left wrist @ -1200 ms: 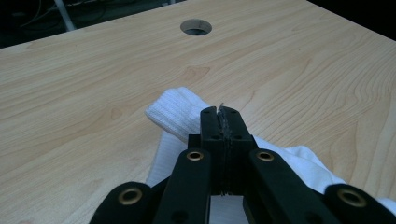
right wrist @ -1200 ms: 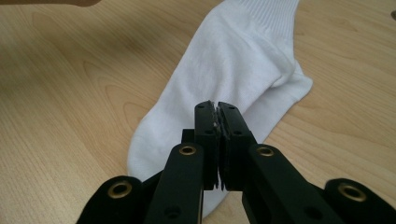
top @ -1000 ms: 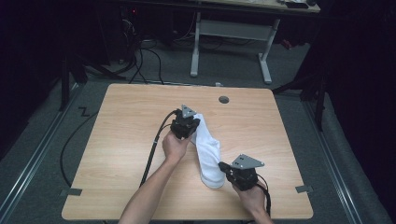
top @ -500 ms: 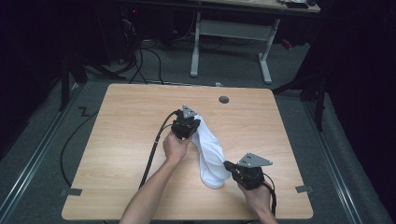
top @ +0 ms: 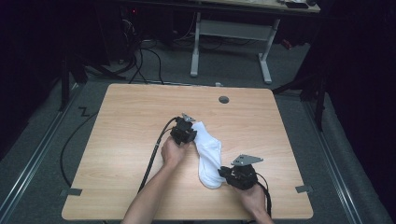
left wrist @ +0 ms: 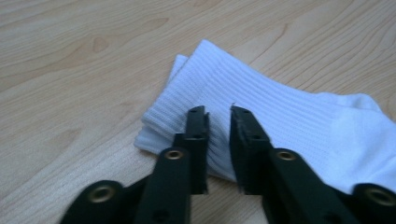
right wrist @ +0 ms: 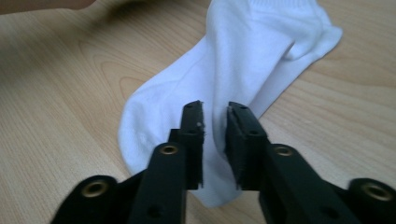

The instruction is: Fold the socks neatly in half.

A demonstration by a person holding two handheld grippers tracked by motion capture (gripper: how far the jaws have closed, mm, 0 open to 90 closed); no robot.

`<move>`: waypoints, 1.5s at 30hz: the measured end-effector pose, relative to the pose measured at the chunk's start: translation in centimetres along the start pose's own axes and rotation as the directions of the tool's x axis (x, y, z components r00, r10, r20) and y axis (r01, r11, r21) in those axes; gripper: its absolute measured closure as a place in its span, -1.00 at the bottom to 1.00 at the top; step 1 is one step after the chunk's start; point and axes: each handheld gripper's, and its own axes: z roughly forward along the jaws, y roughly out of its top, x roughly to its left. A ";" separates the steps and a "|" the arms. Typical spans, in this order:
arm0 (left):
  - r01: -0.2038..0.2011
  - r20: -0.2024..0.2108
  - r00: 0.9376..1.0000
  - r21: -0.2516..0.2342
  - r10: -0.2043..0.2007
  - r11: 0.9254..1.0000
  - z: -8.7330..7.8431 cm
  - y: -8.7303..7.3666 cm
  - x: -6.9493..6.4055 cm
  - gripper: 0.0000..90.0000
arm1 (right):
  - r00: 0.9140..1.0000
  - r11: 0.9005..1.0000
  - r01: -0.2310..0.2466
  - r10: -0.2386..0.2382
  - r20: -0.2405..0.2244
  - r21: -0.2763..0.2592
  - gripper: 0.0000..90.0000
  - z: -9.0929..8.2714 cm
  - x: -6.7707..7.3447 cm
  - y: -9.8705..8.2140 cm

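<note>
1. While the sock (top: 208,156) lies flat on the table (top: 121,121), note its long axis: it runs from the ribbed cuff on the far side down to the toe near your edge, slightly slanted toward your right.
2. Your left gripper (top: 183,133) sits at the cuff end, your right gripper (top: 239,176) at the toe end, so each hand is nearest its own end of the sock.
3. Both sets of jaws have just been opening. Each now stands a little apart with sock fabric behind the gap, and the pads press on nothing, so you have let go at both ends.
4. The left gripper view shows the cuff (left wrist: 219,102) as two stacked ribbed edges, so this may be a folded sock or a pair; the high view cannot settle that.
5. The right gripper view shows the toe (right wrist: 154,135) rounded and limp, with a raised fold running up the sock's length.
6. Judging by this, backing each hand off along that axis should leave the sock undisturbed.
</note>
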 end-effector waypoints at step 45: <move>0.002 -0.112 0.994 -0.058 -0.008 0.998 -8.0 -10.3 1.3 -0.08 | 0.981 0.981 0.192 -0.192 0.004 0.020 0.93 0.8 4.6 2.8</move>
